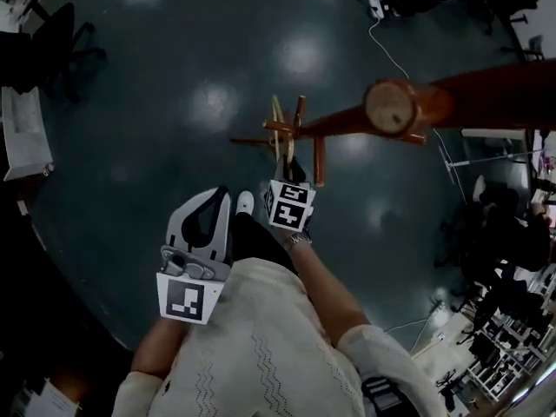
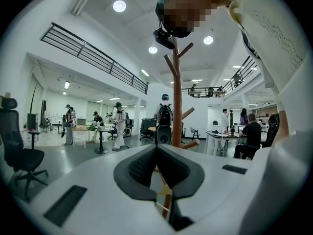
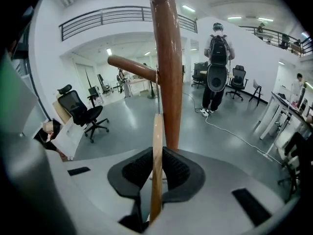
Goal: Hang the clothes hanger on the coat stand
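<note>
The dark wooden coat stand point(image 1: 391, 107) is seen from above, its pegs point(image 1: 295, 129) spreading out below the top knob. A light wooden clothes hanger point(image 1: 278, 133) sits among those pegs. My right gripper point(image 1: 291, 200) is just under it, shut on the hanger point(image 3: 156, 170), which runs edge-on between the jaws. The hanger's metal hook point(image 3: 157, 89) rises to a peg point(image 3: 131, 66) beside the stand's pole point(image 3: 168, 72). My left gripper point(image 1: 198, 233) is held back near the person's body, shut and holding nothing. In the left gripper view point(image 2: 157, 151) it faces the stand point(image 2: 176, 97).
Dark glossy floor lies all around the stand. A white cable point(image 1: 391, 55) trails across the floor behind it. Office chairs point(image 1: 61, 42) point(image 3: 80, 111) and desks stand at the edges. A person with a backpack point(image 3: 216, 67) stands beyond the stand, and others are at tables point(image 2: 98, 126).
</note>
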Demonstrator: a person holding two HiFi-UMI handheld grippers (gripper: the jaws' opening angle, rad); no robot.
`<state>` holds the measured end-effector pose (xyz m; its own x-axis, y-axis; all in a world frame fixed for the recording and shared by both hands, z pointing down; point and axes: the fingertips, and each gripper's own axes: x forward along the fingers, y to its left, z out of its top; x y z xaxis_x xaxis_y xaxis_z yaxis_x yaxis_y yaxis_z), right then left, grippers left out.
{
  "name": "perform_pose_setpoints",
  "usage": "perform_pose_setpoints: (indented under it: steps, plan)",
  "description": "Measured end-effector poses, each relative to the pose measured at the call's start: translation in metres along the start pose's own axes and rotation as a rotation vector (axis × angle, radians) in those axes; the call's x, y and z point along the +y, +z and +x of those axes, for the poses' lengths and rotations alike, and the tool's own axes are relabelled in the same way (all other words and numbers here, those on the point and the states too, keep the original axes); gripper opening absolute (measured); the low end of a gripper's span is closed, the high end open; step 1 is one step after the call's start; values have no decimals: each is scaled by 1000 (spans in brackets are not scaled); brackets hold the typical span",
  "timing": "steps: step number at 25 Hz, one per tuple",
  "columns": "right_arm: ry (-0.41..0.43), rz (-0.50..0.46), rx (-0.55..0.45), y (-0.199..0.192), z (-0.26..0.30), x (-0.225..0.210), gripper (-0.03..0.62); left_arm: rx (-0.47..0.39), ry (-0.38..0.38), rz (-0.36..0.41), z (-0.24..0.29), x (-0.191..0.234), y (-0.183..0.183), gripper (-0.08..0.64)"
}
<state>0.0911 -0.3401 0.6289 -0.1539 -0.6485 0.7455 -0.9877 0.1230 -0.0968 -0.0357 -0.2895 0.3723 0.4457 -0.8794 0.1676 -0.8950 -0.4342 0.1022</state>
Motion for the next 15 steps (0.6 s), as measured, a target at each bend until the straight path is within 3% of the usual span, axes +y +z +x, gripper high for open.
perform_pose_setpoints:
  steps: [15]
  plan:
    - [9, -10, -37, -1, -9, 0, 69, -11, 28, 19, -31, -2, -1, 12]
